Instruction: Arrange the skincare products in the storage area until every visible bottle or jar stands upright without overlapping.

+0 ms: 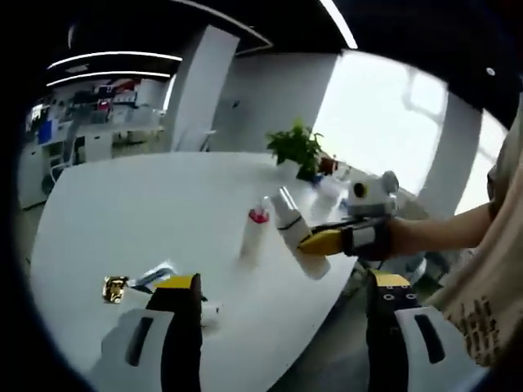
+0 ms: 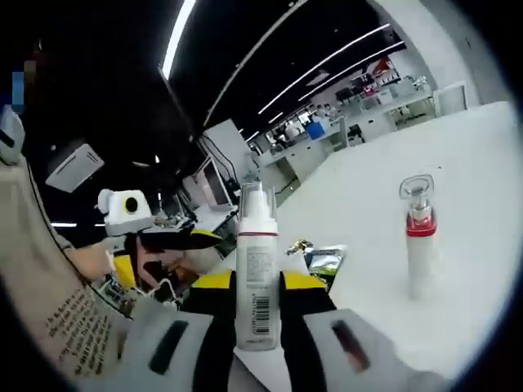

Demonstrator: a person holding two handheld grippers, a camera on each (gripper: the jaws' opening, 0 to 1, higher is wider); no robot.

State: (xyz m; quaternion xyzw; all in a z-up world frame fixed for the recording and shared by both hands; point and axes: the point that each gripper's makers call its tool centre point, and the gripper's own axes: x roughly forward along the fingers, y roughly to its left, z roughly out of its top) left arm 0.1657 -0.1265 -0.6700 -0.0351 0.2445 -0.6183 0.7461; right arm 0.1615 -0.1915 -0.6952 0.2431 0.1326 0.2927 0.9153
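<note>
In the left gripper view, a small jar with a shiny gold cap (image 1: pixel 114 287) lies at the near left of the white table (image 1: pixel 122 212), just beside a crinkled, glossy sachet (image 1: pixel 157 274) and a small white item partly hidden behind the left jaw. The left gripper (image 1: pixel 290 314) rises from the bottom edge with its black, yellow-tipped jaws set wide apart and nothing between them, one over the tabletop and the other past the table's rounded edge. Further right, a slim white bottle with a red collar and clear cap (image 1: pixel 257 230) stands upright on the table. Just to its right, the right gripper (image 1: pixel 320 242) reaches in from the right side, held out level on a bare forearm, and clamps a white pump bottle (image 1: pixel 288 220) that leans in its yellow-tipped jaws above the table. A leafy green plant (image 1: pixel 299 149) sits at the far edge. In the right gripper view, the left gripper (image 2: pixel 176 239) shows at the left beside a printed beige garment. At centre, the smooth cylindrical white pump bottle (image 2: pixel 257 269), with a barcode label and red ring below its nozzle, is pinched between the yellow pads. The sachet (image 2: pixel 325 261) lies just behind, and the red-collared bottle (image 2: pixel 420 237) stands upright to the right on the matte table (image 2: pixel 474 163).
</note>
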